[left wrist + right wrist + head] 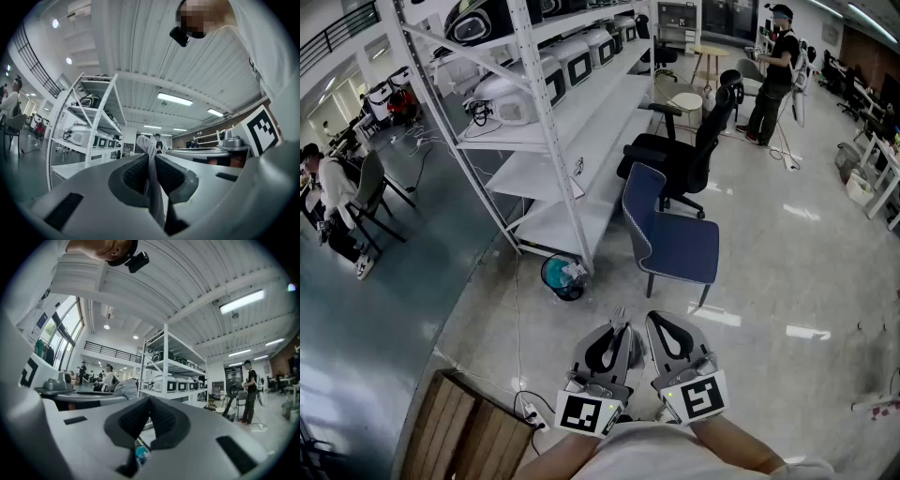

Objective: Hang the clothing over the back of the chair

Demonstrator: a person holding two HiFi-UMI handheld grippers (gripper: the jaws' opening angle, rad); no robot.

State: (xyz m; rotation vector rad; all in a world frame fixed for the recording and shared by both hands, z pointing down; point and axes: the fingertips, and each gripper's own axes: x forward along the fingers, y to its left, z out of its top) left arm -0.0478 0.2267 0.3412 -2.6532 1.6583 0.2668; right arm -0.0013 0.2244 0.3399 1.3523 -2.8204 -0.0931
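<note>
A blue chair with a curved back stands on the pale floor ahead of me, well beyond both grippers. Low in the head view, close to my body, the two grippers are side by side and point toward it. My left gripper is shut on a thin fold of grey clothing, which rises above the pads and trails down between them. Only this small part of the garment shows; it appears as a grey lump in the right gripper view. My right gripper is shut, pads together, holding nothing.
A tall white shelving rack with appliances runs along the left. A teal bin sits at its foot. A black office chair stands behind the blue one. A wooden crate is at my lower left. A person stands far off.
</note>
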